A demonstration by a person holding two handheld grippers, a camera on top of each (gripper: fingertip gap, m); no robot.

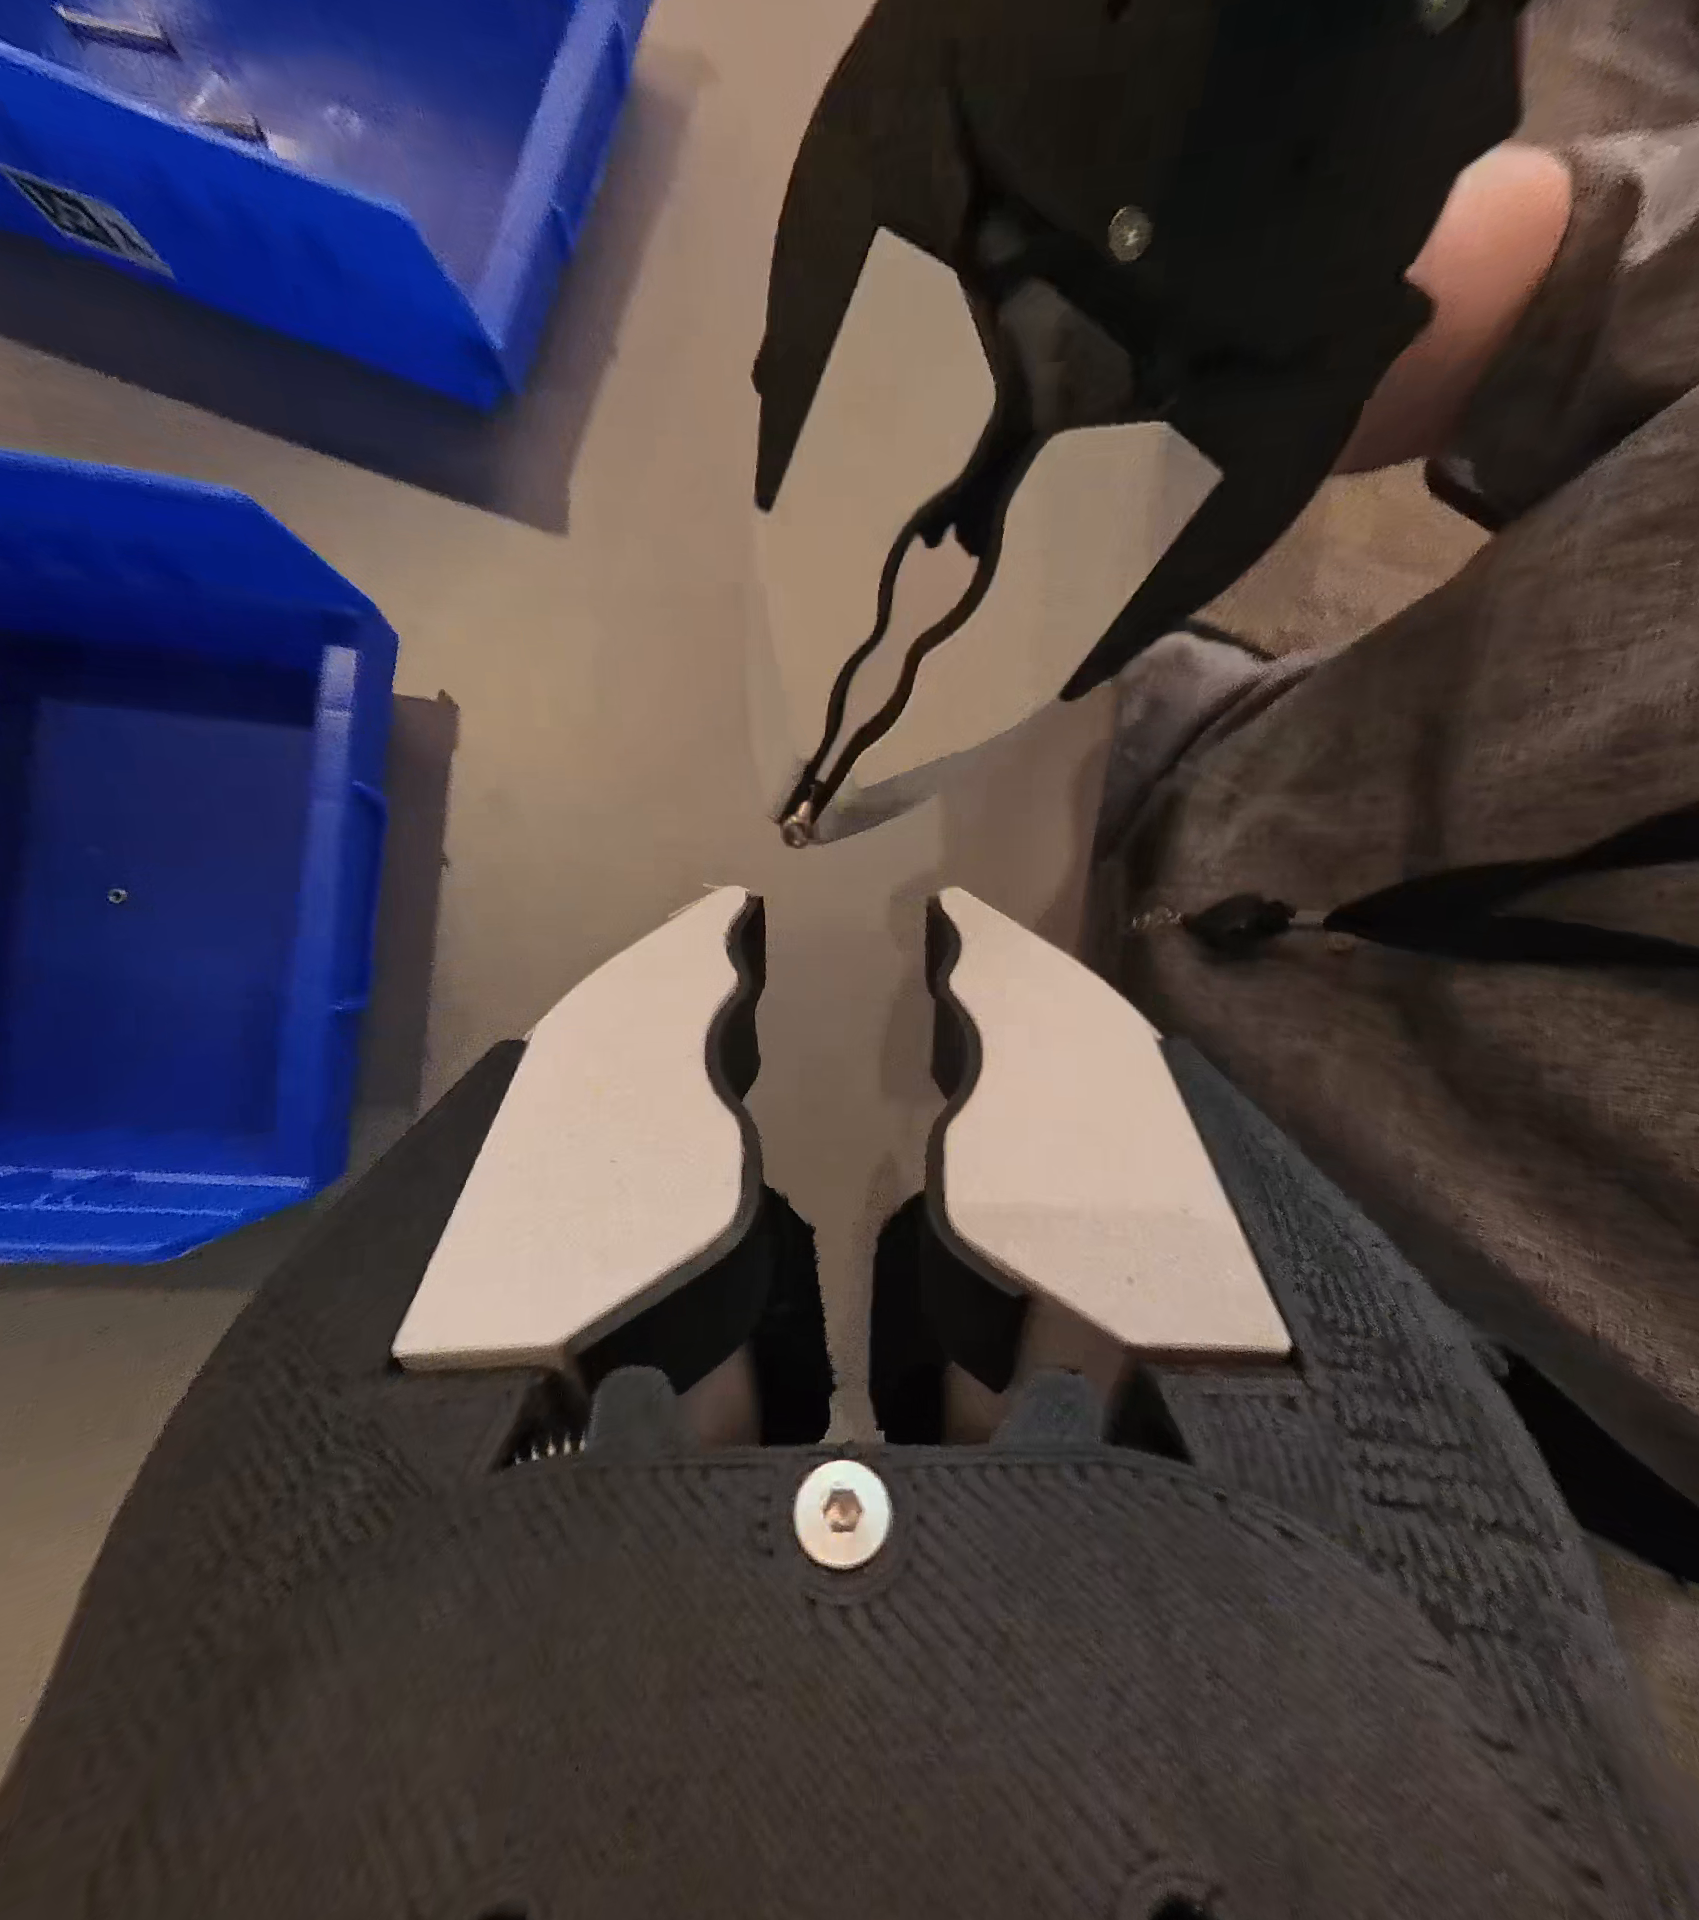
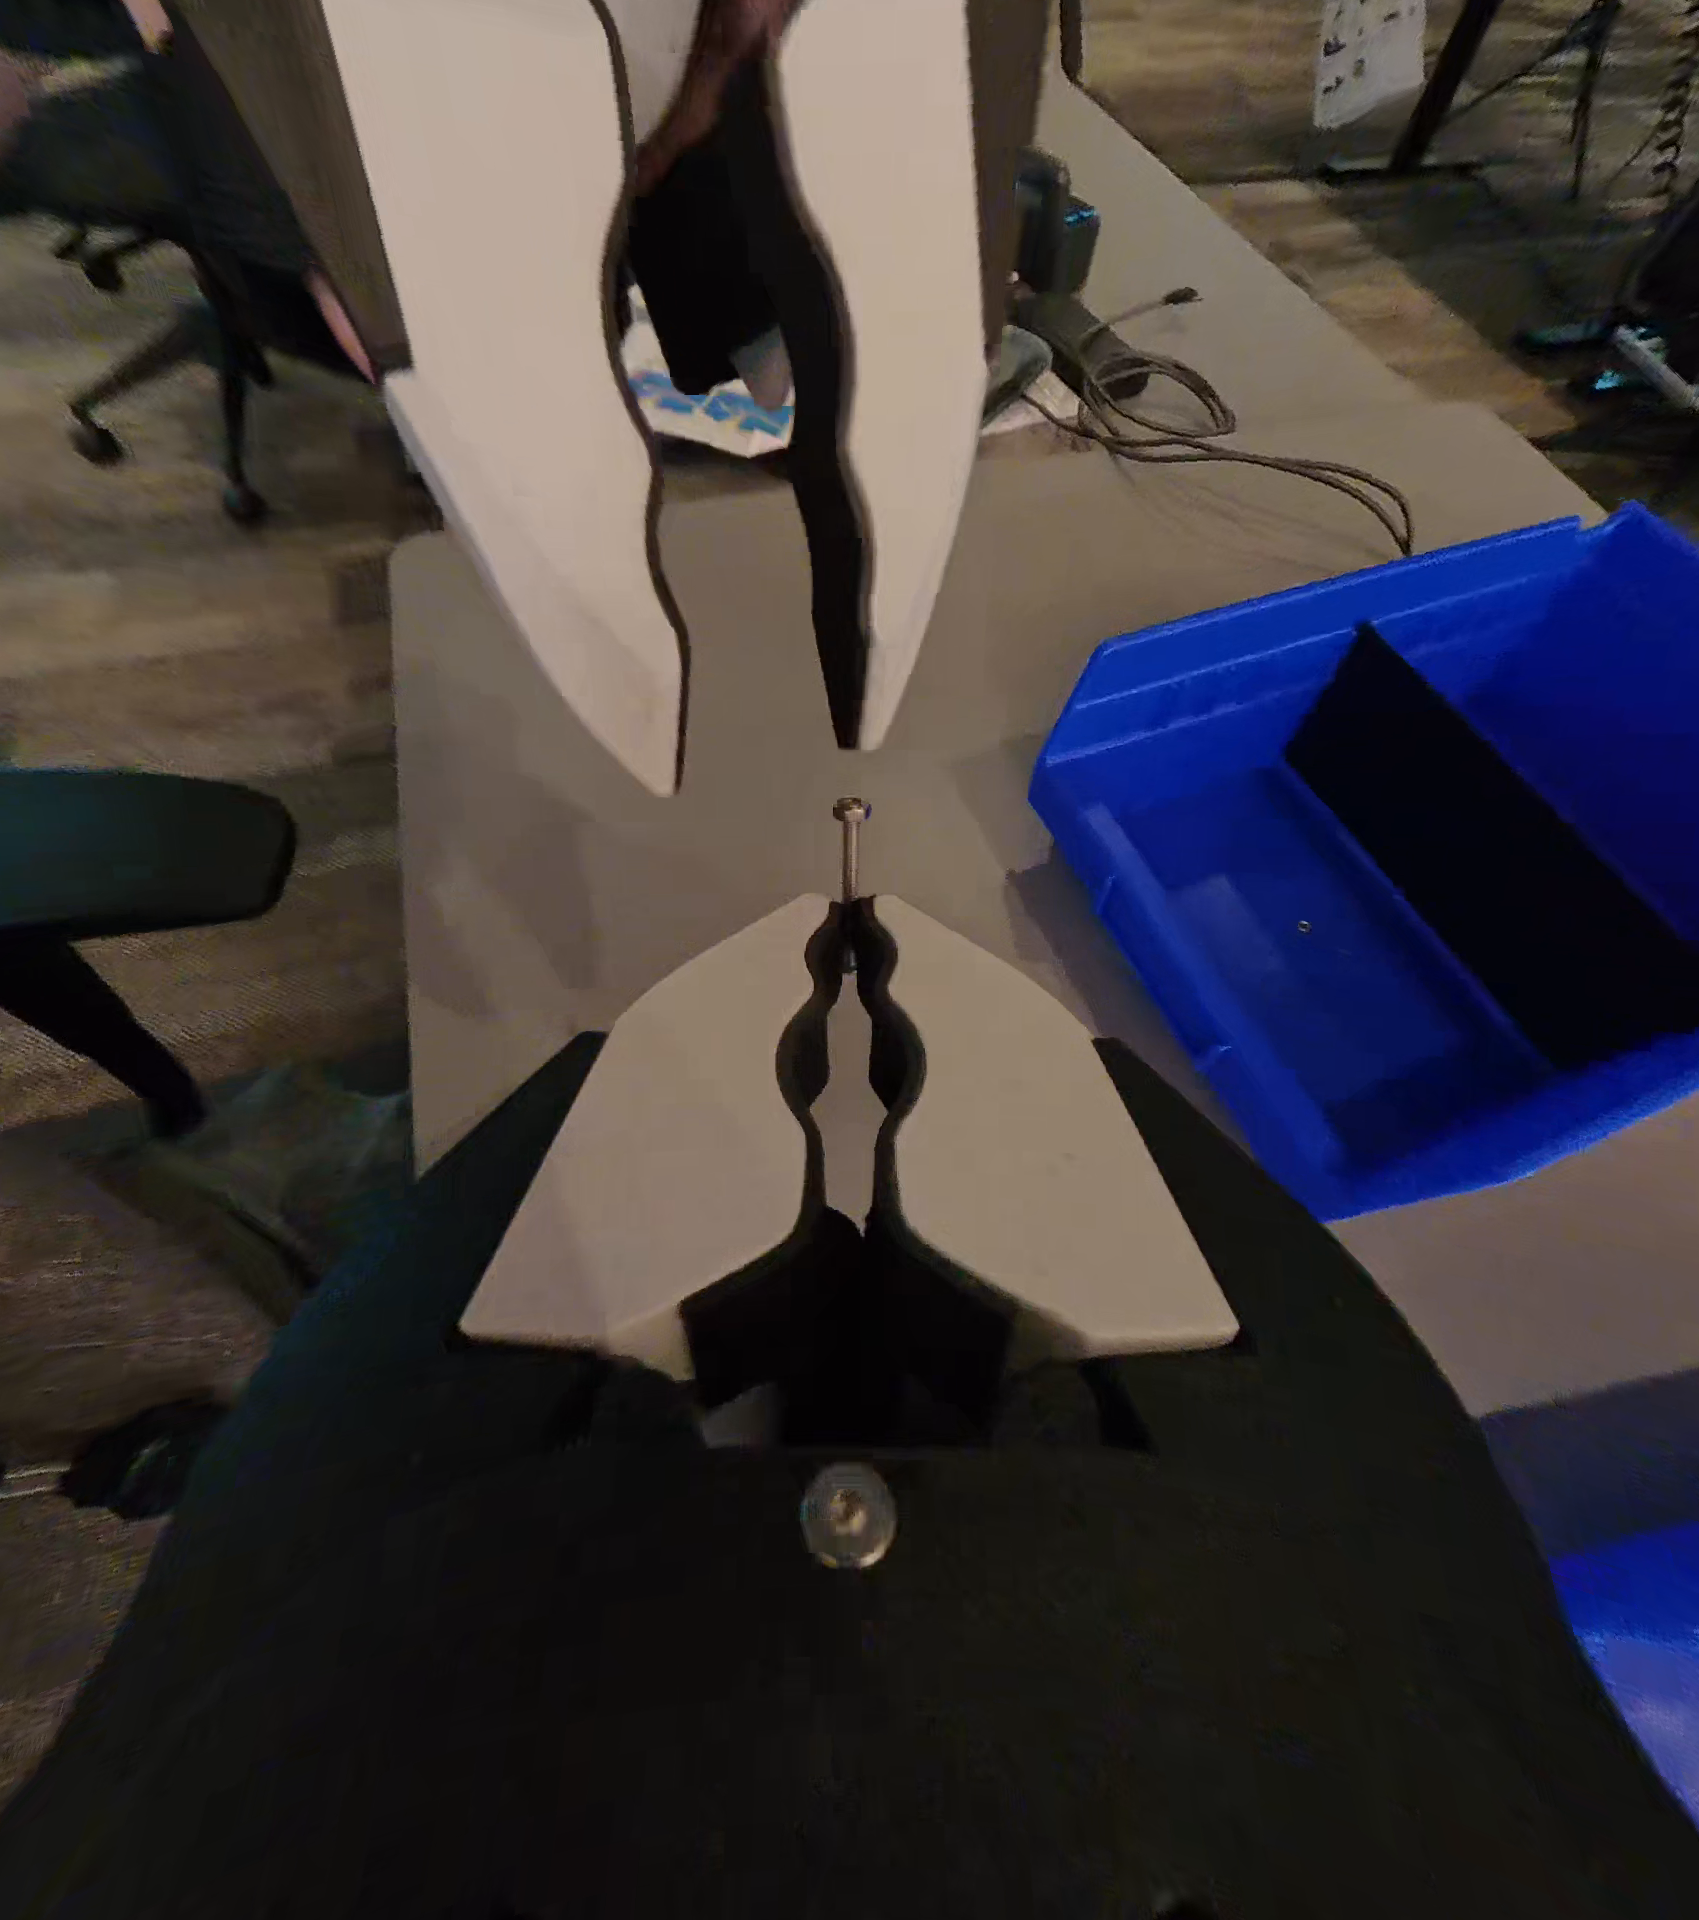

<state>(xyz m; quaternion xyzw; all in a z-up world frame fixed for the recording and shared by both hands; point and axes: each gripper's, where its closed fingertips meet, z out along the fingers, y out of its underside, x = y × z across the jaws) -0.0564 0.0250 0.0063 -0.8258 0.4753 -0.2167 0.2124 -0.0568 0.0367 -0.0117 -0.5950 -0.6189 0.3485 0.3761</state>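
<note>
Black printed body with a silver bolt right up against the lens in both views, pale finger plates just past it. Right gripper point(image 2: 853, 904) clamped shut on the shank of a small silver screw point(image 2: 851, 847), head poking out past the tips, held up off the grey table point(image 2: 512, 831). Left gripper point(image 2: 762, 764) facing it tip to tip, jaws parted, nothing between them, tips just short of the screw head and not touching as far as visible.

Moving outward: blue bin point(image 2: 1136, 935) to the right gripper's right, with a black divider point(image 2: 1499, 852) and one tiny bit of hardware point(image 2: 1303, 926) on its floor, too small to identify. Second blue bin point(image 1: 305, 239) beyond it in the left wrist view. Loose cable point(image 2: 1188, 416) farther back on the table, office chair point(image 2: 45, 852) off the table's edge. Grey clothing point(image 1: 1447, 935) beside the left gripper.
</note>
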